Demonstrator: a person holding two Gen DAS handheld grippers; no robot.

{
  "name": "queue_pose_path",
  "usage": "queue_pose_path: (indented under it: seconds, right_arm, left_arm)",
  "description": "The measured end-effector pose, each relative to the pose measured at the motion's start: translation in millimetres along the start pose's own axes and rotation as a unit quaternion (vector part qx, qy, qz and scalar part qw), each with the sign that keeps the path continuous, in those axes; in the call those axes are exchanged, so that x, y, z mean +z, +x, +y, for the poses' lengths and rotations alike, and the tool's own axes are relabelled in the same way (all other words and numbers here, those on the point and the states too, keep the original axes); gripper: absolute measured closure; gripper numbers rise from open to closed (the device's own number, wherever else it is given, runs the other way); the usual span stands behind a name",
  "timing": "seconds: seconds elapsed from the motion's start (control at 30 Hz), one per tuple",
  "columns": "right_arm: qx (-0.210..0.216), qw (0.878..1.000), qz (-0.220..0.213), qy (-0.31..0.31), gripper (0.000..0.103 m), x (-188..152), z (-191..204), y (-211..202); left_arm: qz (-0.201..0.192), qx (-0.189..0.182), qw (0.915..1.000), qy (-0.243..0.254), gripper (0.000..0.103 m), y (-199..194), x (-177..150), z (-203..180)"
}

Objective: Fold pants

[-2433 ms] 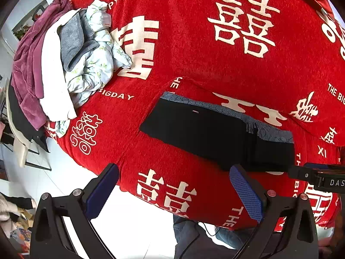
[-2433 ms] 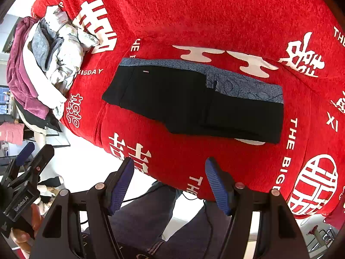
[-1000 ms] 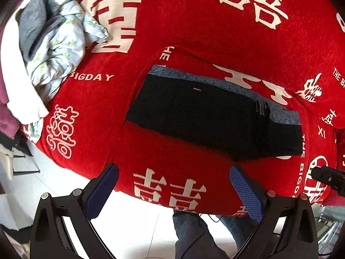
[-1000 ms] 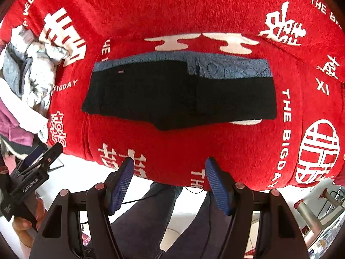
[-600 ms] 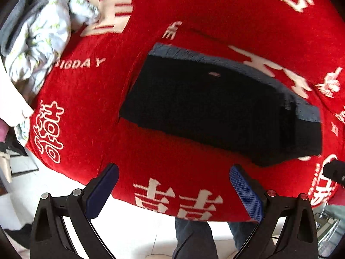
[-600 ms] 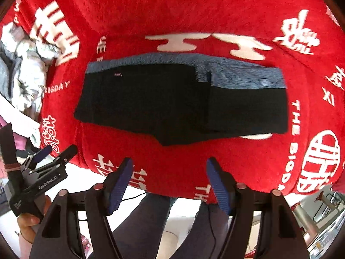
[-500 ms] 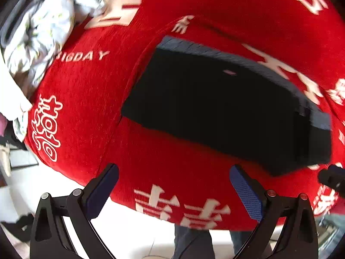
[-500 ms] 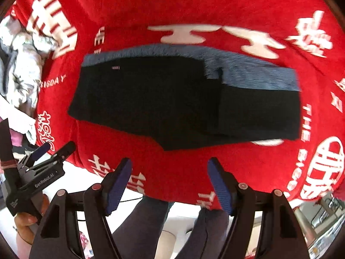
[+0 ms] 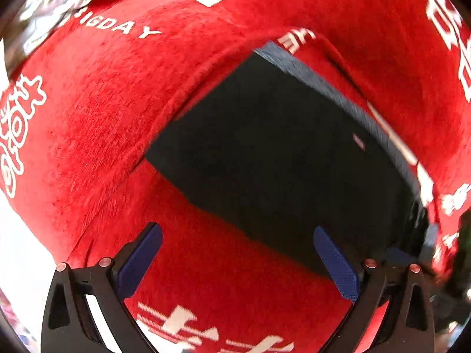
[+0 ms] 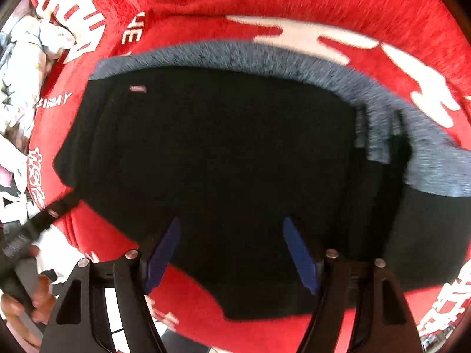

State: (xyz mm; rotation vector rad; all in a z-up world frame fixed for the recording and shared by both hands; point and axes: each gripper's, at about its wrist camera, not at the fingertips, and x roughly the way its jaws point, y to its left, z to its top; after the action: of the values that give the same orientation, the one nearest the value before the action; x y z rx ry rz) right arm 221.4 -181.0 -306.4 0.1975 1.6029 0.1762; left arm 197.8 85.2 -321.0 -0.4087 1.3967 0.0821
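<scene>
A red blanket (image 9: 97,94) with white lettering is covering the whole surface. The left gripper (image 9: 237,260) and right gripper (image 10: 231,254) are both hovering wide open and empty at the near edge of the black pants (image 10: 223,158), which are lying flat mid-blanket, grey waistband (image 10: 265,56) on the far side. A heap of pale clothes (image 10: 20,67) is sitting at the far left.

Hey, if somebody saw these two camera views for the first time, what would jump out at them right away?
First, the bright red blanket with big white lettering, filling both views. Next, the black pants lying flat in the middle of it, with a grey waistband along the far edge. Both grippers are open: the right gripper is low over the pants' near edge, and the left gripper is by their near left corner.
</scene>
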Motion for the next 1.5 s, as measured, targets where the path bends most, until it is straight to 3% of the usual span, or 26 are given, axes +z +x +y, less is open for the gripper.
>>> queue_pose_path:
  seconds: [0.1, 0.3, 0.53, 0.63, 0.7, 0.77, 0.87, 0.93, 0.97, 1.03, 1.07, 1.1, 1.13, 1.2, 1.23, 1.27, 1.33, 1.43, 1.5]
  right_arm:
    - [0.021, 0.999, -0.022, -0.030, 0.011, -4, 6, 4]
    - [0.012, 0.997, -0.032, -0.063, 0.010, -7, 12, 6]
    - [0.049, 0.997, -0.035, -0.042, 0.010, -5, 0, 2]
    - [0.056, 0.997, -0.037, -0.041, 0.010, -7, -2, 0]
    - [0.062, 0.997, -0.038, -0.039, 0.010, -7, -4, 0]
    - [0.064, 0.996, -0.040, -0.041, 0.010, -7, -3, 1]
    - [0.060, 0.996, -0.037, -0.046, 0.010, -7, -1, -1]
    - [0.068, 0.997, -0.027, -0.036, 0.010, -3, -4, -7]
    - [0.072, 0.997, -0.025, -0.029, 0.011, -1, -6, -11]
    - [0.082, 0.996, -0.031, -0.016, 0.011, 7, -11, -29]
    - [0.086, 0.996, -0.037, -0.015, 0.012, 12, -13, -40]
    - [0.090, 0.995, -0.042, -0.017, 0.012, 19, -13, -52]
    - [0.099, 0.994, -0.047, -0.021, 0.012, 29, -12, -65]
    - [0.119, 0.991, -0.044, -0.031, 0.012, 50, -5, -80]
    - [0.126, 0.991, -0.034, -0.040, 0.012, 63, 3, -85]
    - [0.136, 0.989, -0.024, -0.048, 0.012, 75, 11, -87]
    - [0.170, 0.983, 0.001, -0.068, 0.012, 100, 37, -86]
    - [0.193, 0.974, 0.042, -0.110, 0.012, 130, 87, -74]
    - [0.192, 0.967, 0.074, -0.153, 0.012, 141, 125, -60]
  left_arm:
    - [-0.007, -0.035, 0.9992, -0.016, 0.000, 3, 1, 15]
    - [0.016, -0.153, 0.9860, -0.064, 0.000, 23, 0, 22]
    - [-0.004, -0.179, 0.9791, -0.097, 0.000, 24, 13, 19]
    - [-0.033, -0.217, 0.9734, -0.067, 0.000, -1, 11, 4]
    - [-0.049, -0.200, 0.9783, -0.026, 0.000, -8, 11, -10]
    - [-0.024, -0.159, 0.9868, -0.022, 0.000, 9, 14, -14]
    - [0.004, -0.095, 0.9945, -0.042, 0.034, 31, 19, -9]
    - [-0.019, -0.071, 0.9970, -0.024, 0.054, 23, 19, -14]
    - [-0.027, -0.054, 0.9981, -0.007, 0.062, 19, 19, -18]
    - [-0.054, -0.003, 0.9971, 0.054, 0.065, 10, 13, -38]
    - [-0.073, 0.026, 0.9927, 0.093, 0.067, 6, 9, -48]
    - [-0.108, 0.076, 0.9778, 0.163, 0.067, 1, -2, -67]
    - [-0.133, 0.111, 0.9611, 0.215, 0.068, 0, -13, -81]
    - [-0.177, 0.174, 0.9178, 0.310, 0.068, 2, -37, -106]
    - [-0.190, 0.193, 0.9014, 0.338, 0.068, 3, -46, -111]
    - [-0.196, 0.202, 0.8913, 0.355, 0.068, 5, -52, -115]
    - [-0.204, 0.211, 0.8808, 0.372, 0.068, 8, -58, -115]
    - [-0.204, 0.214, 0.8792, 0.373, 0.068, 9, -60, -112]
    - [-0.209, 0.221, 0.8732, 0.381, 0.068, 14, -62, -124]
